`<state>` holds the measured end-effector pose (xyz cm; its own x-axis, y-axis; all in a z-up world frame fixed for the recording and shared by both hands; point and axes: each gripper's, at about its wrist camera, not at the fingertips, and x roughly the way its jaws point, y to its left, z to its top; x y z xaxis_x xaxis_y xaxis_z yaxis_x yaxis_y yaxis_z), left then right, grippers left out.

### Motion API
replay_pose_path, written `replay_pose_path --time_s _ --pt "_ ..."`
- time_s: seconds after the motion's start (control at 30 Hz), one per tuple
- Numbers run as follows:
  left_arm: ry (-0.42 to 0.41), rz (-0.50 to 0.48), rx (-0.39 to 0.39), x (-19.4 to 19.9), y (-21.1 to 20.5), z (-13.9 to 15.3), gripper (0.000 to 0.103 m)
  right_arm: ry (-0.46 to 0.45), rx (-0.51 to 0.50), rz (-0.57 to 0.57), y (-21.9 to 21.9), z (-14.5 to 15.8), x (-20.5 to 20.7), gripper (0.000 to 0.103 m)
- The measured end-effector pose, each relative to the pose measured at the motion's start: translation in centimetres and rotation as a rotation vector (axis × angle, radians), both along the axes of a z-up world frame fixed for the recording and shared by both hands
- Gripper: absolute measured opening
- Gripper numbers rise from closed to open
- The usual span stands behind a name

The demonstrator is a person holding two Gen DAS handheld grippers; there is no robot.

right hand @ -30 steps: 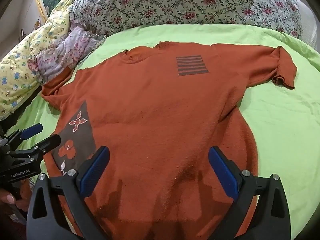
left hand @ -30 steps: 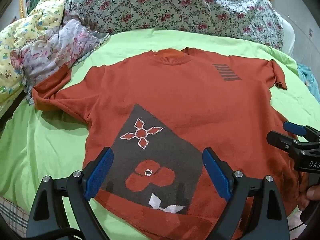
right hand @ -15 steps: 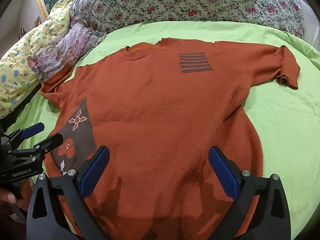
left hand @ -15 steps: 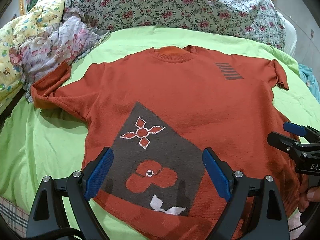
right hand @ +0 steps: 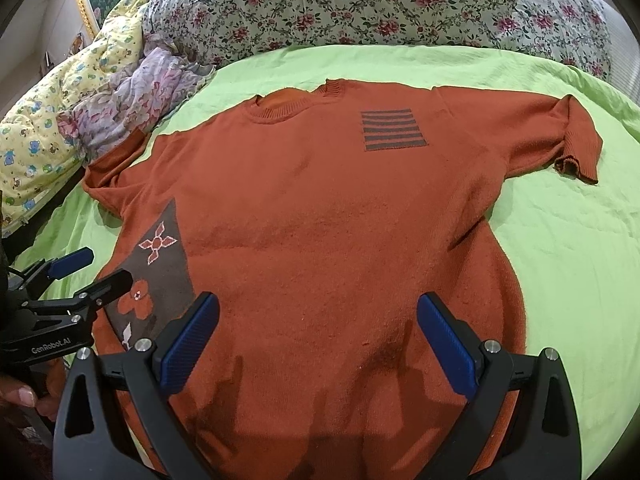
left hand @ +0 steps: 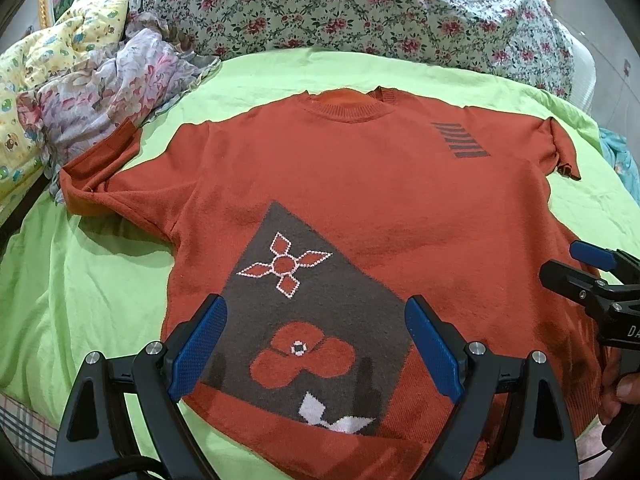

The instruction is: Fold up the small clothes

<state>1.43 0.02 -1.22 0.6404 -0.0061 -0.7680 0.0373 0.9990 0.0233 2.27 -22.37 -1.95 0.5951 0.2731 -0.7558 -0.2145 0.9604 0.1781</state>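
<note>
A rust-orange short-sleeved knit sweater [left hand: 360,184] lies flat, front up, on a green bedsheet [left hand: 80,280]. It has a dark patch with flower motifs near the hem and a striped block on the chest. It fills the right wrist view [right hand: 320,220] too. My left gripper [left hand: 316,344] is open and empty, held above the hem at the flower patch. My right gripper [right hand: 318,340] is open and empty above the hem's right half. Each gripper shows at the edge of the other's view: the right one [left hand: 576,268] and the left one [right hand: 92,272].
A flowered quilt [left hand: 360,12] is heaped along the far side of the bed. A crumpled floral cloth [left hand: 108,92] and a yellow patterned blanket [right hand: 44,128] lie at the far left, touching the sweater's left sleeve. A teal cloth [left hand: 620,160] lies at the right edge.
Both grippers have drawn back slightly toward the near edge, so the sweater sits a little farther up in both views. Both stay open and the sweater has not moved.
</note>
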Motion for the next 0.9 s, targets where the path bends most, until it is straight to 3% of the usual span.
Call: replay_pose_path --time_s 0.43,0.63,0.9 --pt "0.019 0.008 0.022 0.6 -0.2 -0.3 0.091 0.014 0.009 -0.002 -0.4 0.1 0.3 0.099" --pt "0.026 -0.010 0.017 1.4 -0.6 -0.1 0.091 -0.037 0.031 -0.011 -1.4 0.5 0.5 0.099" --pt "0.035 0.000 0.022 4.8 -0.2 0.6 0.091 -0.058 0.033 -0.133 -6.1 2.1 2.1 0.099"
